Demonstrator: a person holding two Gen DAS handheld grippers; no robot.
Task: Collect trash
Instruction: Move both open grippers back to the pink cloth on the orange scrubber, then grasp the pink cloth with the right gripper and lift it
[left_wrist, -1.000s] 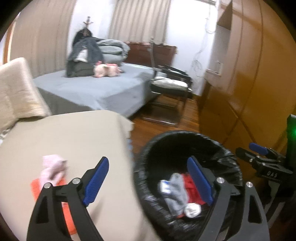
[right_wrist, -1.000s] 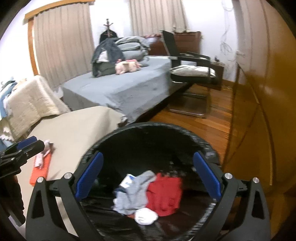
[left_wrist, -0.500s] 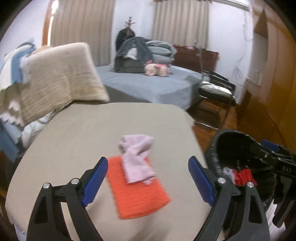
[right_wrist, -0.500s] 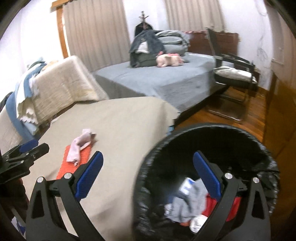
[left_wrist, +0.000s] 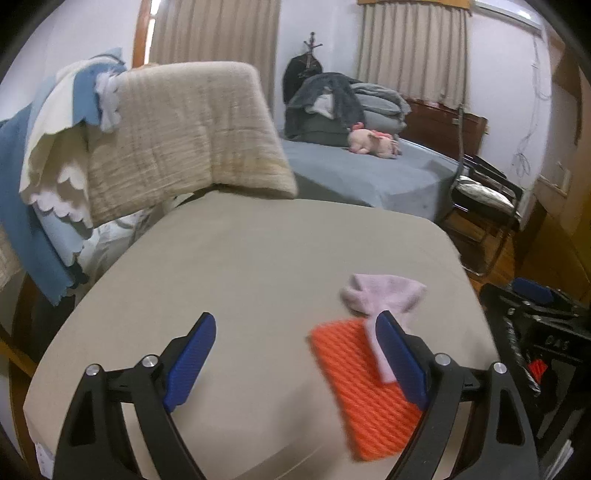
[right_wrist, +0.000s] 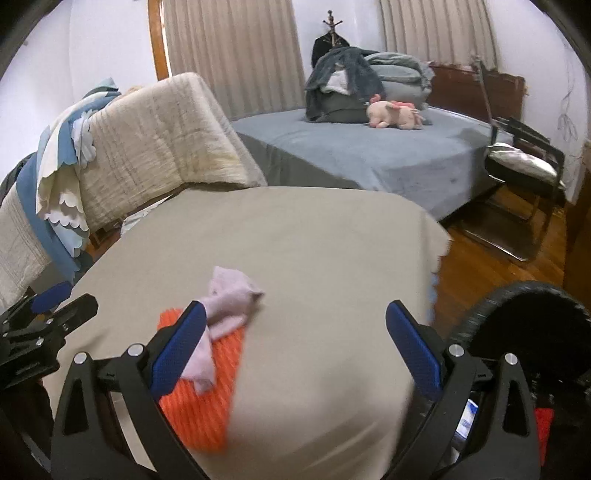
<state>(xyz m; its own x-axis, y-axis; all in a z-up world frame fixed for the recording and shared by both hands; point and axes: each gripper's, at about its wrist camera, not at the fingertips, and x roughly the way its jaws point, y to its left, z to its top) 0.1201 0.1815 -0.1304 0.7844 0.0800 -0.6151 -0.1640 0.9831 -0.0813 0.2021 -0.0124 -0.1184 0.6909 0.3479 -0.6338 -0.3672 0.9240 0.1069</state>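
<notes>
Two tools hung over a beige-covered surface (left_wrist: 258, 266), both with jaws spread wide and nothing between them. At the far left, a blue and cream cloth (left_wrist: 55, 155) and a tan quilt (left_wrist: 184, 136) were draped over some furniture behind the surface. The left tool (left_wrist: 295, 363) pointed down at bare beige cloth, its right pad overlapping the trash from its own view: an orange knit cloth (left_wrist: 354, 373) lying flat near the surface's right edge, with a crumpled lilac sock (left_wrist: 380, 295) resting on its far end. From the right wrist view, the same orange cloth (right_wrist: 207, 398) and sock (right_wrist: 229, 302) sat behind the left pad of the right tool (right_wrist: 299, 347), which was likewise released and held nothing; the left tool's tip (right_wrist: 51, 306) showed at that picture's left edge. Beyond the surface stood a bed (right_wrist: 369, 147) with a blue-grey sheet, a heap of clothes (right_wrist: 343, 85) and a pink plush toy (right_wrist: 395, 114) on it. Further right was a black chair (right_wrist: 524, 162) on the wooden floor. At the far right, just beside the surface, stood a bin (right_wrist: 532, 317) lined with a black bag, something red visible inside.
</notes>
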